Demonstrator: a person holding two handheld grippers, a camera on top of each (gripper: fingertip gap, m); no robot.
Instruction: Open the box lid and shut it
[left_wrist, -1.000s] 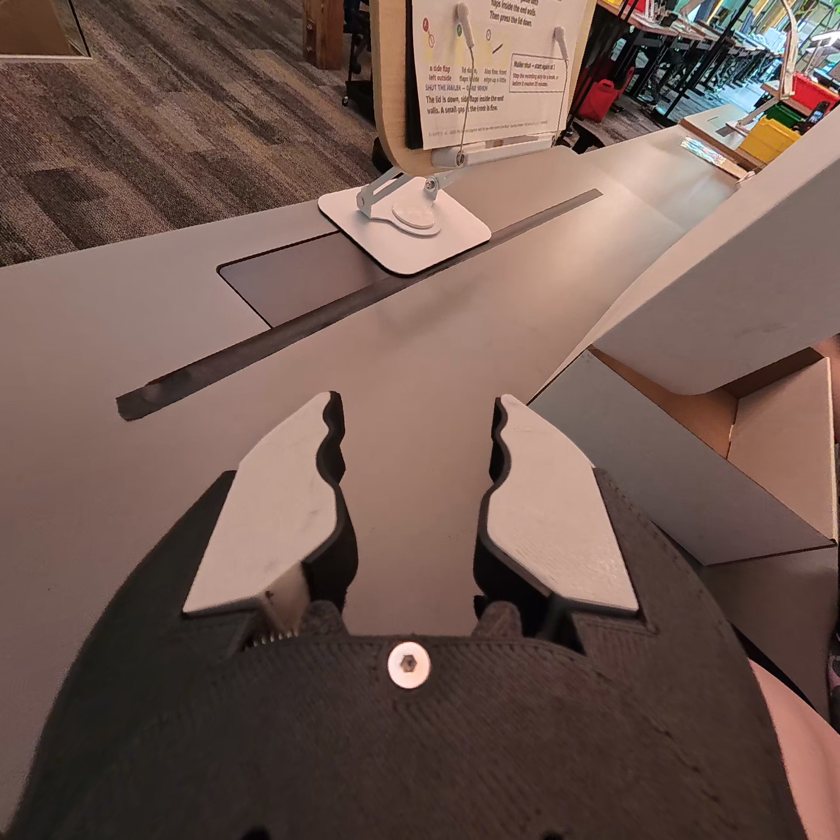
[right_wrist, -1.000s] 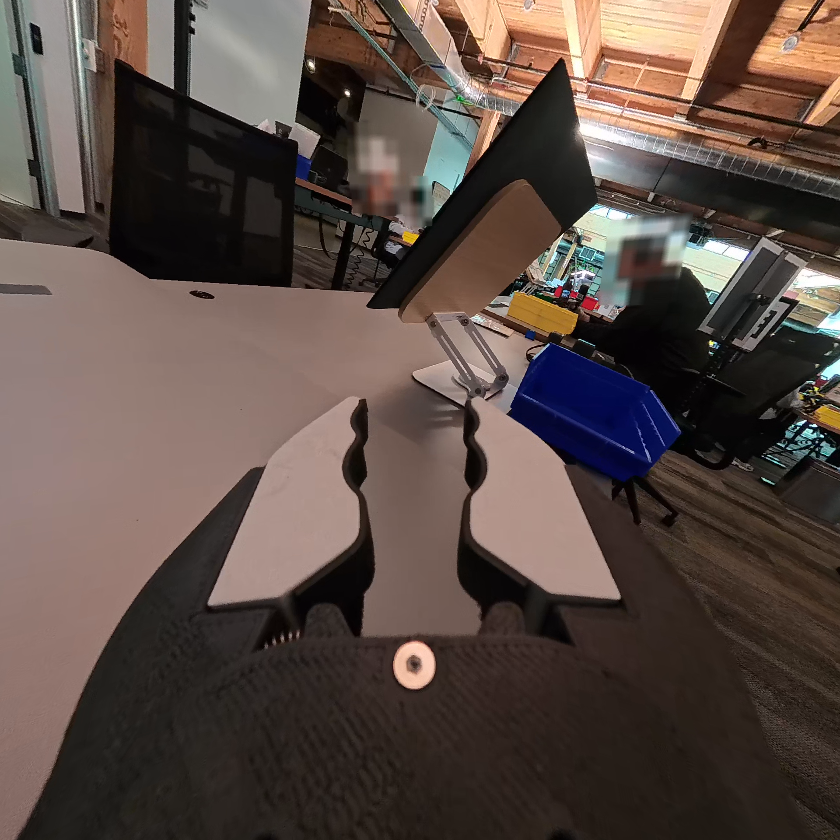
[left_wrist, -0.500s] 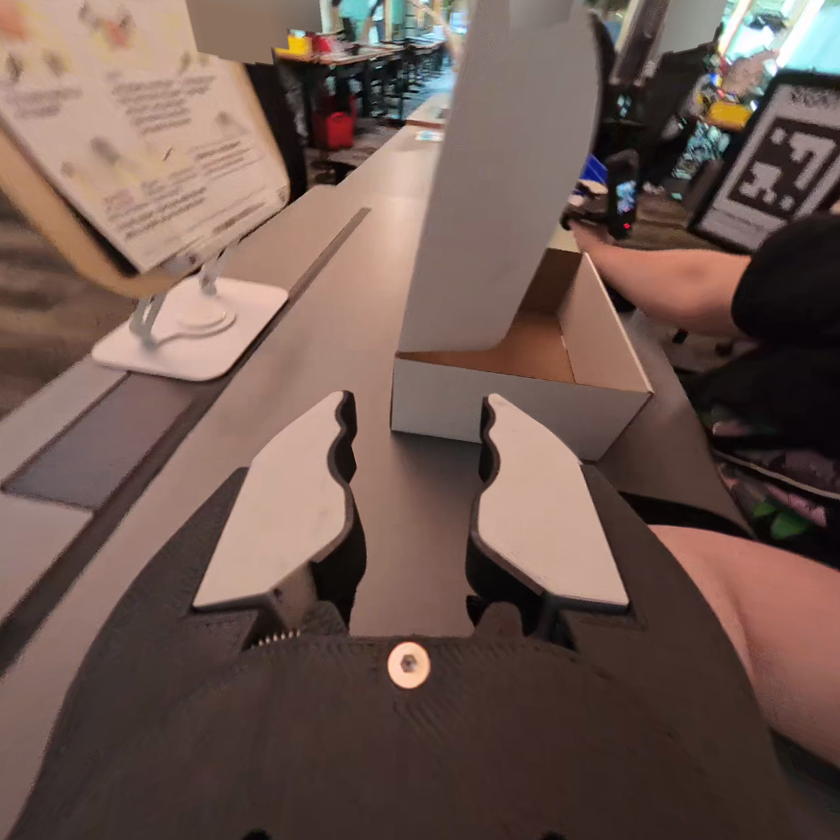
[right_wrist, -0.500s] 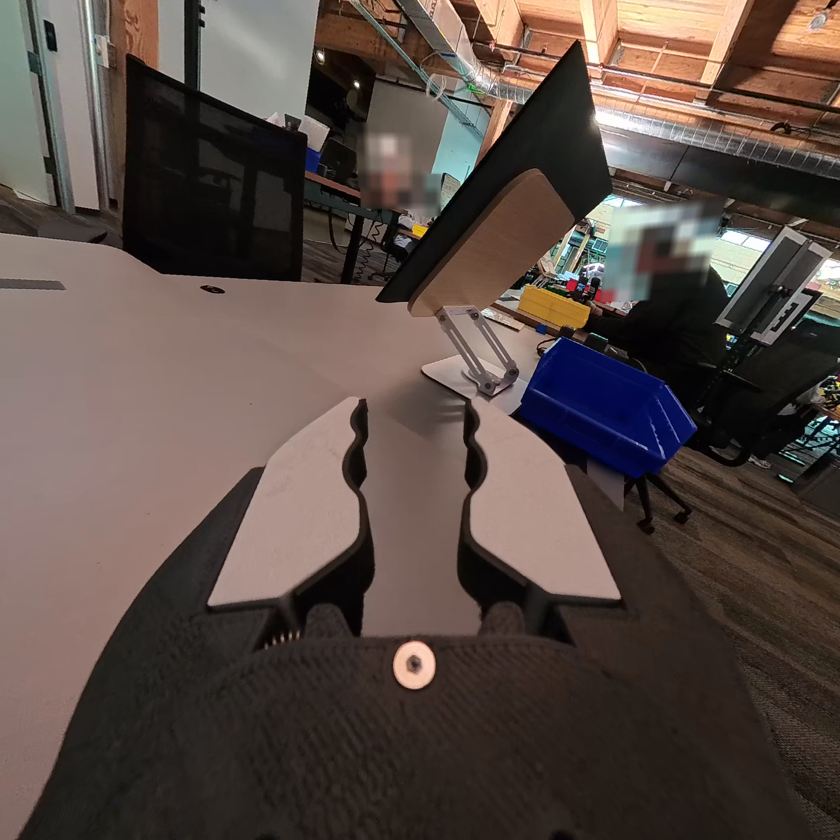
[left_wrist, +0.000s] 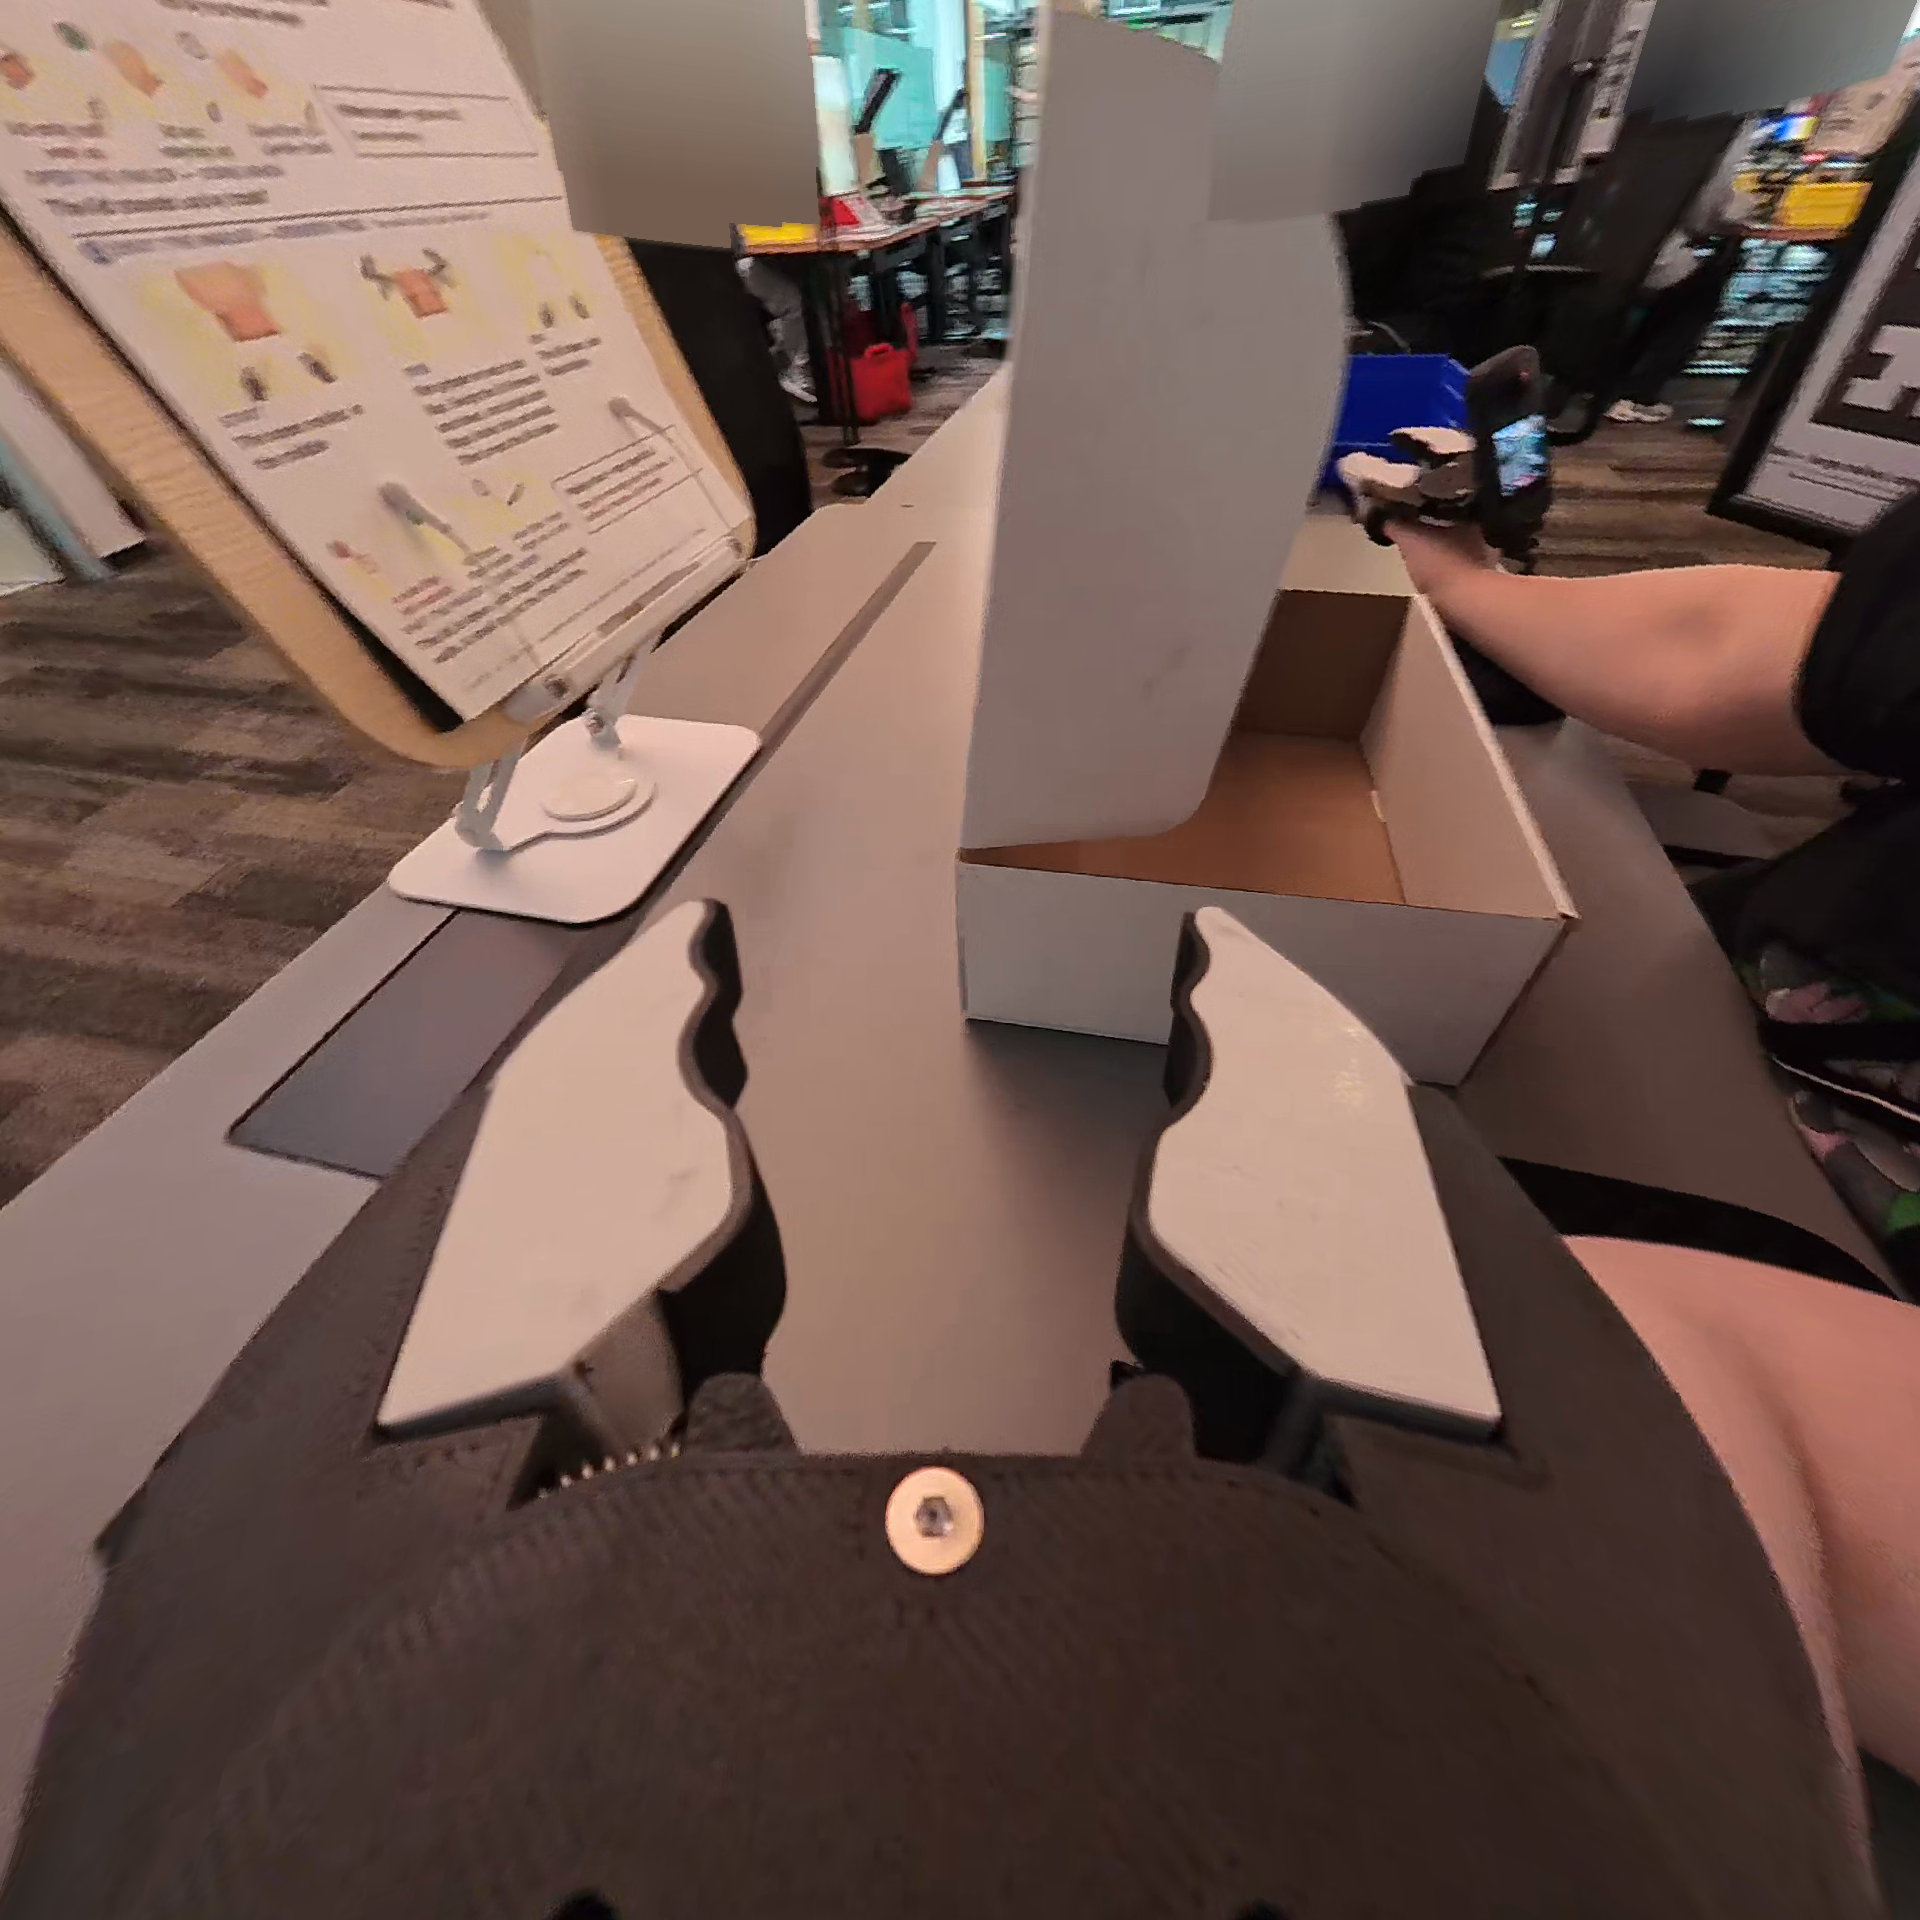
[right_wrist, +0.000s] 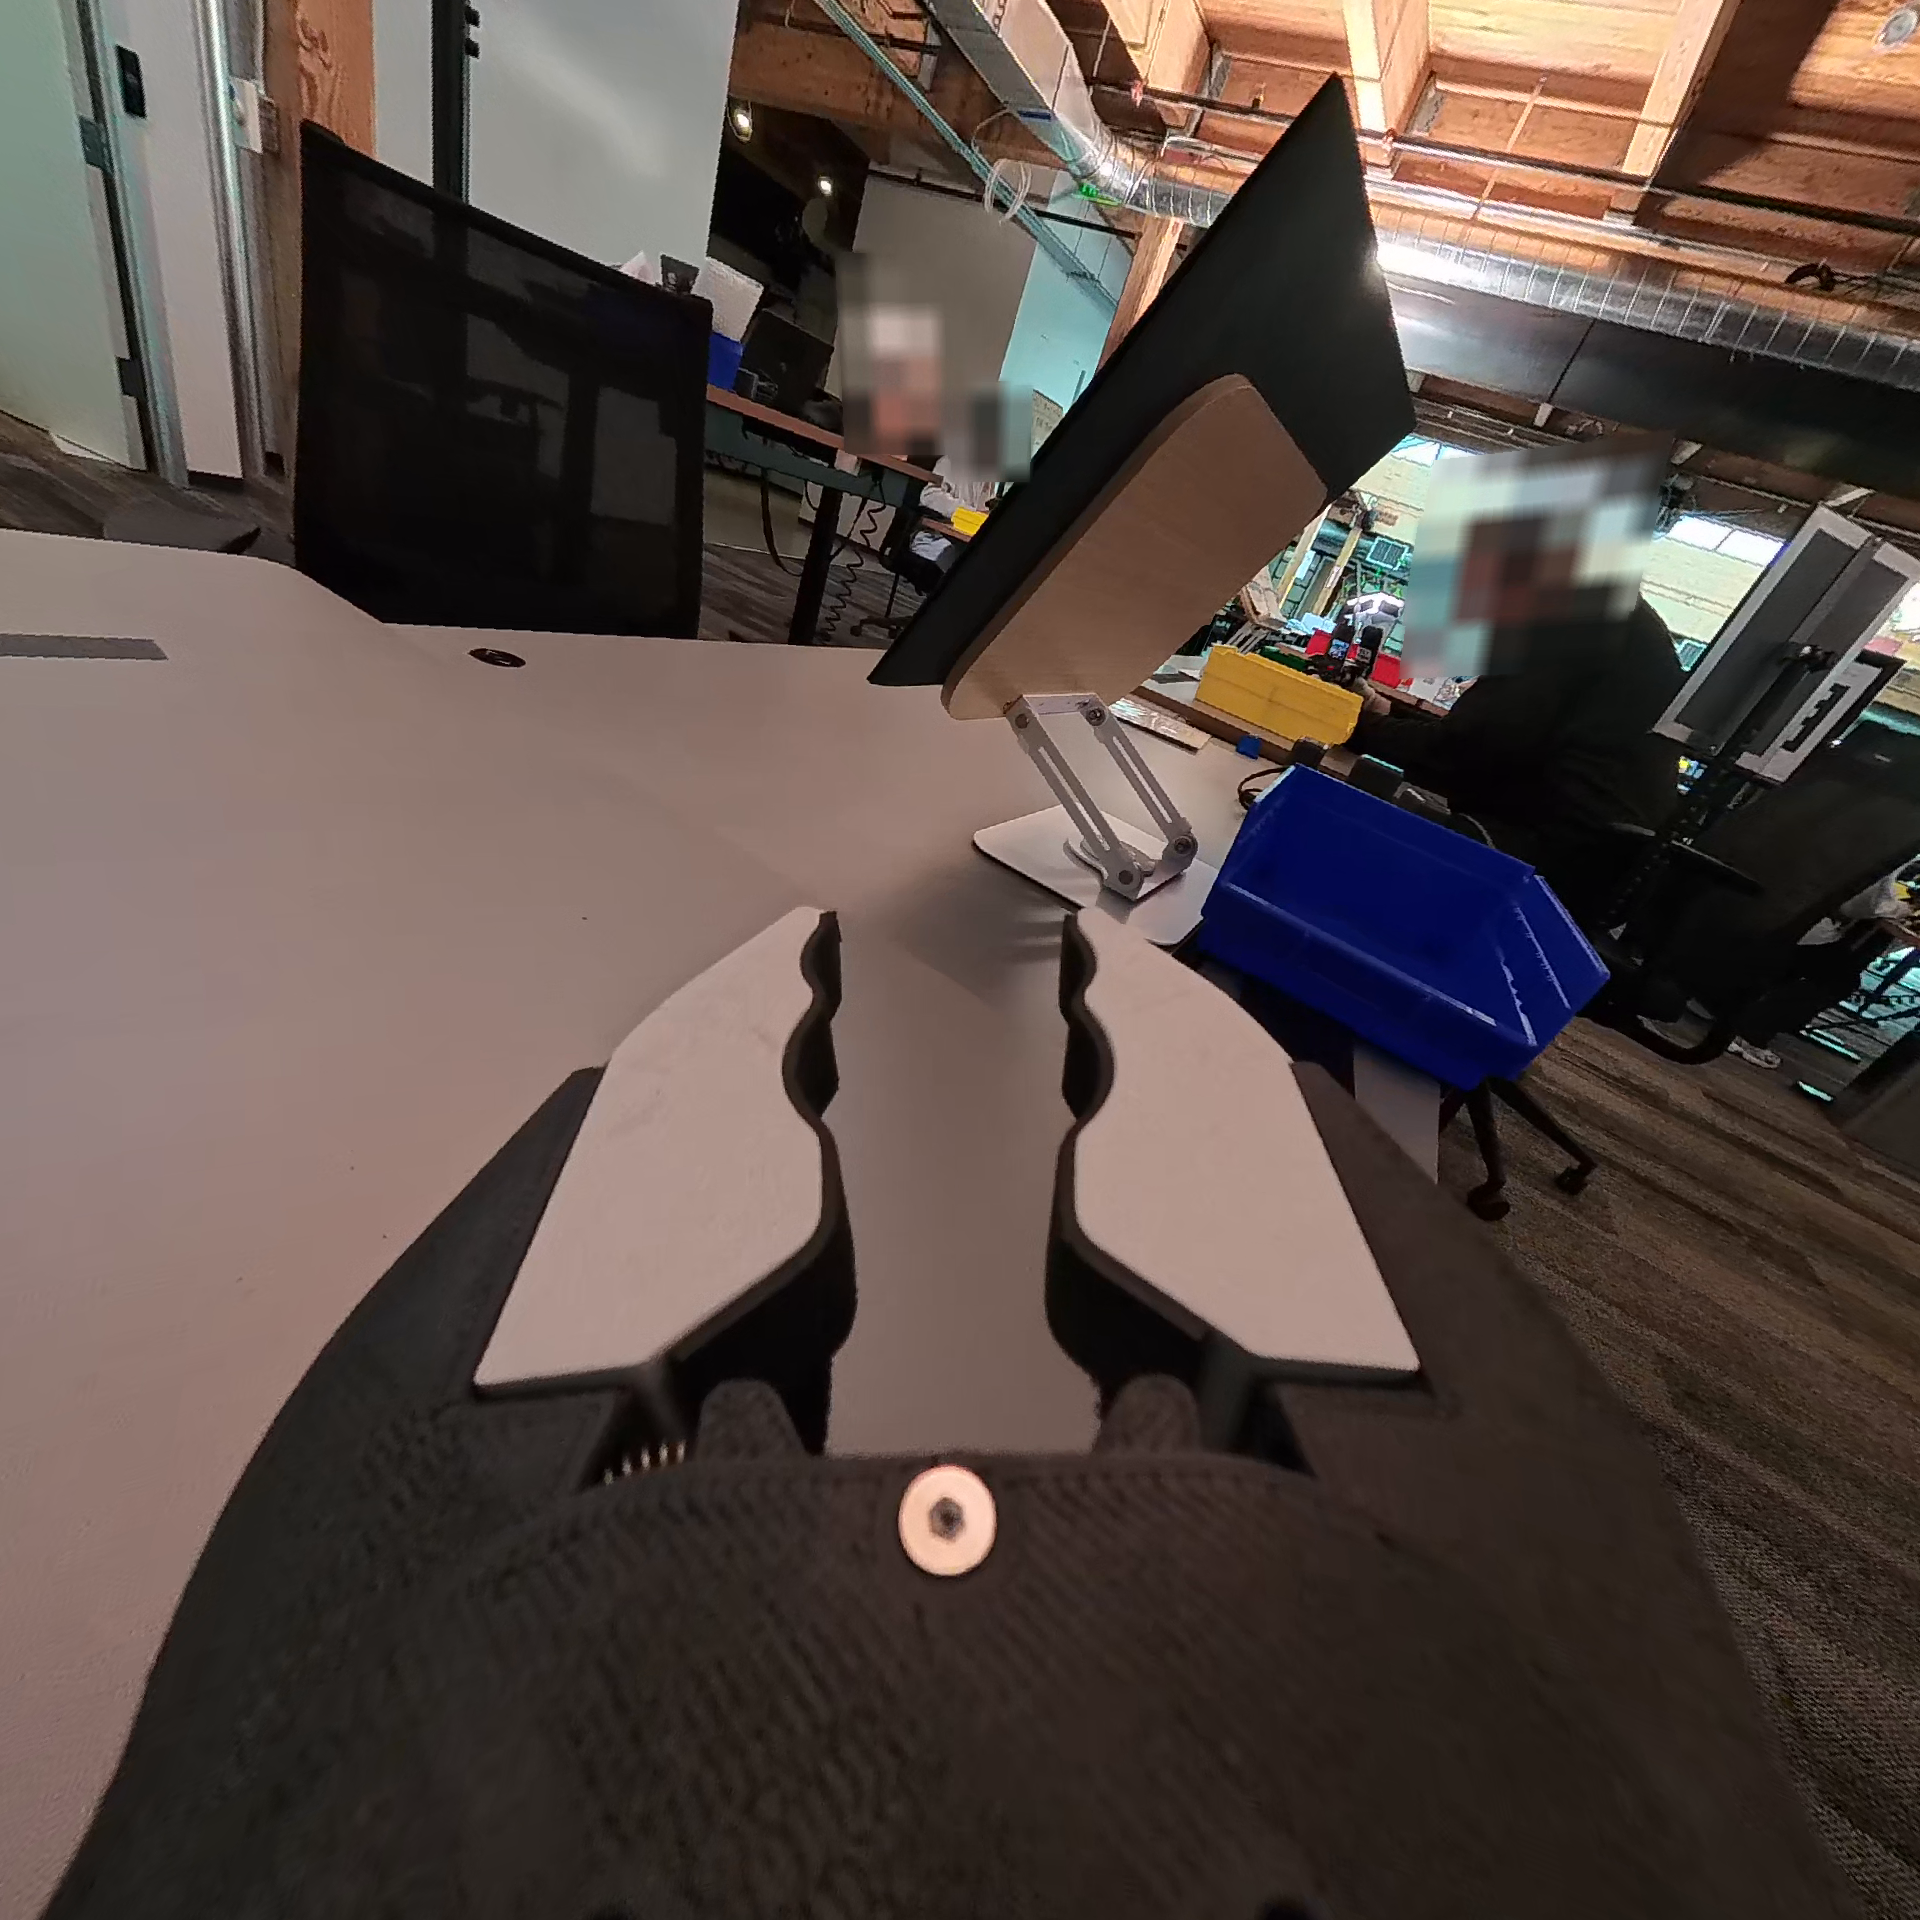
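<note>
So the left gripper (left_wrist: 956, 997) has its fingers spread noticeably wider than half a second ago, nothing between them, just hovering above the grey counter (left_wrist: 862, 1143). The view has slid in a bit too, so the one white box (left_wrist: 1247, 977) now sits just past the fingertips, a little to the right, with its near wall facing the camera. Its lid (left_wrist: 1153, 499) is standing up almost straight off the far-left side, same as before, and the brown cardboard inside is plain to see. Left of the box there's one document stand (left_wrist: 582, 821) holding an instruction sheet (left_wrist: 343, 343), tilted back. Farther off, past the box, the person's bare forearm (left_wrist: 1621, 665) reaches out to the right gripper (left_wrist: 1413, 478), small and blurry there. From its own camera the right gripper (right_wrist: 948, 935) is parted with nothing held, low over the counter, pretty much where it was. Beyond it is the back of a stand (right_wrist: 1101, 831), then one blue bin (right_wrist: 1392, 935) at the counter edge, one yellow bin (right_wrist: 1278, 675) way back, and two people with blurred-out heads seated in the background.
</note>
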